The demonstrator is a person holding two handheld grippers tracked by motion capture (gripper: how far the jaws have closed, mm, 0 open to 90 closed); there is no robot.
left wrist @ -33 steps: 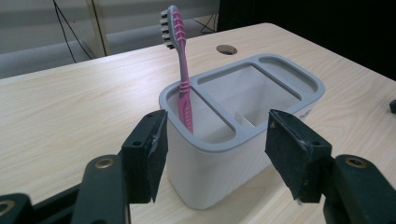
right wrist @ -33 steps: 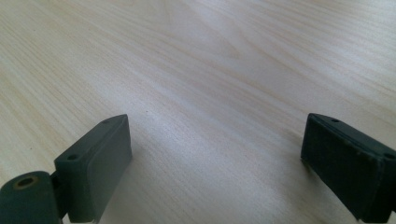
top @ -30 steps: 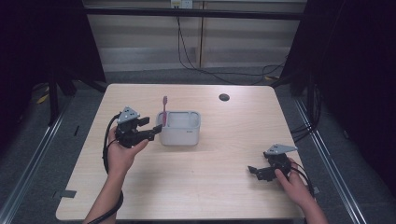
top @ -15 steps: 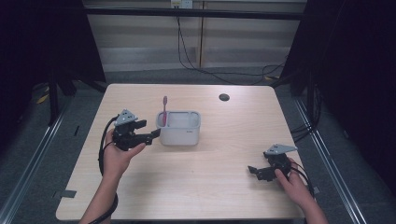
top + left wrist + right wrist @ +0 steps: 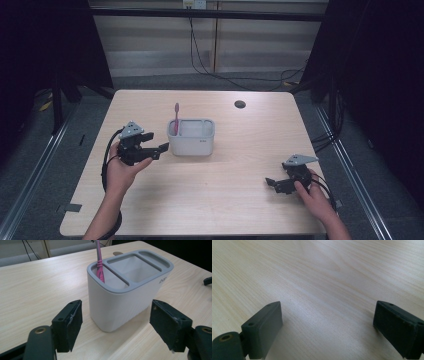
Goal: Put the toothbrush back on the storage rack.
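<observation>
A: Where does the white plastic holder with the grey three-compartment rim (image 5: 192,139) stand?

B: On the pale wooden table (image 5: 210,210), a little toward the far side from its middle. I place the rest from that holder.

A: And the toothbrush?

B: The pink toothbrush (image 5: 176,118) stands nearly upright in the holder's narrow end compartment, the one nearest the left gripper. In the left gripper view its handle (image 5: 100,265) leans on the grey rim there, and the wide middle compartment beside it has nothing showing in it.

A: What about the left gripper?

B: The left gripper (image 5: 150,145) sits just to the left of the holder, jaws aimed at its end wall. Its jaws have just been opening and now stand spread wide. Nothing lies between the pads; the holder is near ahead of them, not touched.

A: And the right one?

B: The right gripper (image 5: 272,183) is well apart from the holder, off to the holder's right and nearer the person's edge of the table. Its jaws are spread too, over bare wood in the right gripper view, gripping nothing.

A: Anything else?

B: A small dark round hole (image 5: 240,104) in the tabletop, beyond the holder and to its right.
</observation>
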